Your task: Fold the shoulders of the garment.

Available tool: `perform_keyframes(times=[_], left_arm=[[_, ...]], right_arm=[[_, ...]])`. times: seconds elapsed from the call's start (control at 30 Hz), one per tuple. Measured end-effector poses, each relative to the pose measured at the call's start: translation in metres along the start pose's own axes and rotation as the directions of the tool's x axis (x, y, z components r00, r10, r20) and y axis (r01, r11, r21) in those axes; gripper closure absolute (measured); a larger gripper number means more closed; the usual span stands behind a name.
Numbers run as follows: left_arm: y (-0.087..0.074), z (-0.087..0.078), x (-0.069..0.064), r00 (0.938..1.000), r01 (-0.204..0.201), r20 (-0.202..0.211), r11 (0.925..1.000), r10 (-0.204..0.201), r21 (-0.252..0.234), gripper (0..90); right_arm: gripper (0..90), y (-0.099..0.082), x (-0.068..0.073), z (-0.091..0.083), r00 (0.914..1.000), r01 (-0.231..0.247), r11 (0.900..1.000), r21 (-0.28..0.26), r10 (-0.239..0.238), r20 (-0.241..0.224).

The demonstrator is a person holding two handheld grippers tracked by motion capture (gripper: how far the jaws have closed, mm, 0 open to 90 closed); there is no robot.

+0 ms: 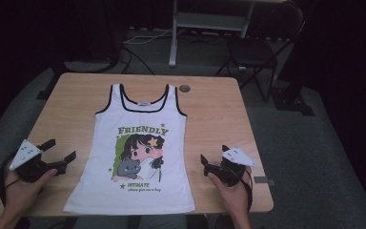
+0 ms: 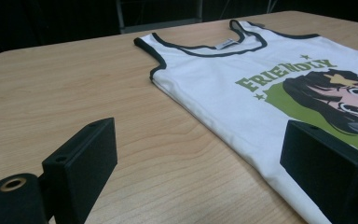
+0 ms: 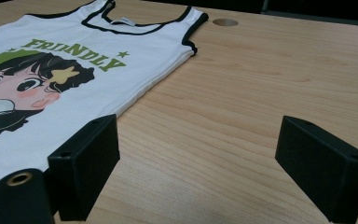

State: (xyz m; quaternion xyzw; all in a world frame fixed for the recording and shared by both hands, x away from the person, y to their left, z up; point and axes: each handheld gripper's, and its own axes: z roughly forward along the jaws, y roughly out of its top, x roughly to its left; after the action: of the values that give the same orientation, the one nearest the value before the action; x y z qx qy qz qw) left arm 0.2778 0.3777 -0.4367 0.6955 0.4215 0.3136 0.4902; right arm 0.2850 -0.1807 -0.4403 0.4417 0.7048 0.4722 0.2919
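A: Okay, quick one. Top (image 1: pixel 140 143) lies flat in the middle of the table (image 1: pixel 214 119), front side up, neck toward the far edge, hem right at the near edge.

B: Long axis?

A: Runs far to near, straight down the table. Straps at the far end.

B: Grippers?

A: Left gripper (image 1: pixel 59 155) sits near the near-left corner, off the cloth, jaws spread with nothing between them. Right gripper (image 1: pixel 214 160) sits toward the near-right corner, also on bare wood, jaws spread and empty.

B: Which way is the top from each?

A: Inward for both. In the left gripper view the top's (image 2: pixel 242 88) side seam passes just beside the jaw on the cloth side; the bare table (image 2: pixel 74 84) is under the rest. In the right gripper view the top (image 3: pixel 74 70) runs under that side's jaw in the same way.

B: Who's nearer?

A: About even. Both flank the lower half, one per long side, and neither touches it, as far as I can tell.

B: So next?

A: My guess: each closes in sideways on its own side edge.
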Motion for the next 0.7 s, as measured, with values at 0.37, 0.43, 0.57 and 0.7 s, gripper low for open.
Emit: perform_keyframes(times=[0.37, 0.43, 0.57, 0.7], left_arm=[[0.027, 0.039, 0.014, 0.9994, 0.001, 0.035, 0.9998, -0.002, 0.018, 10.6], [0.038, 0.052, 0.020, 0.9990, 0.012, 0.042, 0.9997, -0.013, 0.023, 10.6], [0.062, 0.083, 0.026, 0.9986, 0.003, 0.053, 0.9985, -0.006, 0.056, 10.7], [0.083, 0.117, 0.030, 0.9977, -0.008, 0.068, 0.9961, 0.002, 0.088, 11.1]], right_arm=[[12.9, 0.000, 0.001, 0.001, 1.0000, 0.009, 1.0000, 0.003, -0.009, -0.002], [12.9, 0.000, 0.001, 0.001, 0.9999, 0.013, 0.9999, 0.006, -0.013, -0.005], [12.9, 0.001, 0.001, 0.001, 0.9999, 0.009, 0.9999, 0.008, -0.009, -0.014], [12.9, 0.000, 0.002, 0.001, 0.9997, 0.019, 0.9998, 0.006, -0.019, -0.018]])
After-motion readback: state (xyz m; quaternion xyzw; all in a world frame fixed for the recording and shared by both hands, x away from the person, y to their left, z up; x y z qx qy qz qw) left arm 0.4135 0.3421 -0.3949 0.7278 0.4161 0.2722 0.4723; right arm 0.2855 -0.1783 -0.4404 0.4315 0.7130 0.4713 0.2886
